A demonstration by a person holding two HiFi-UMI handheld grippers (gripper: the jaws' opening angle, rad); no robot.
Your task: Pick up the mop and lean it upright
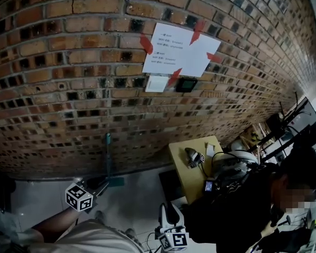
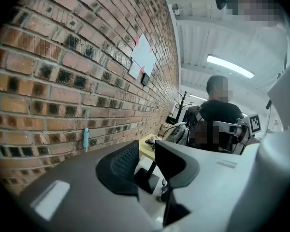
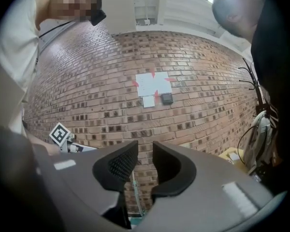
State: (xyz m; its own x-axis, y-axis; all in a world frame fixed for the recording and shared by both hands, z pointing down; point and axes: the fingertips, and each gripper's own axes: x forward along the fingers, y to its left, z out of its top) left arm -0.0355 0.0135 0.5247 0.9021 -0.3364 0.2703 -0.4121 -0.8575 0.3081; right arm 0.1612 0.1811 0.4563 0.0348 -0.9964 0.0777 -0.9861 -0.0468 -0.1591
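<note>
The mop [image 1: 108,157] stands upright against the brick wall, its teal head [image 1: 114,182] on the floor. In the left gripper view only its teal handle top [image 2: 86,139] shows against the bricks. In the right gripper view its thin handle [image 3: 134,190] runs down behind the jaws. My left gripper [image 1: 99,186] is just left of the mop's foot, apart from it, jaws nearly together and empty [image 2: 146,166]. My right gripper [image 1: 167,208] hangs lower, to the right, facing the wall, jaws close together with nothing between them [image 3: 145,161].
A yellow table [image 1: 187,181] on a black base stands right of the mop, with a small device [image 1: 193,157] on it. A person in dark clothes [image 1: 242,210] is at the right among cables and racks. Papers [image 1: 179,49] are taped to the wall.
</note>
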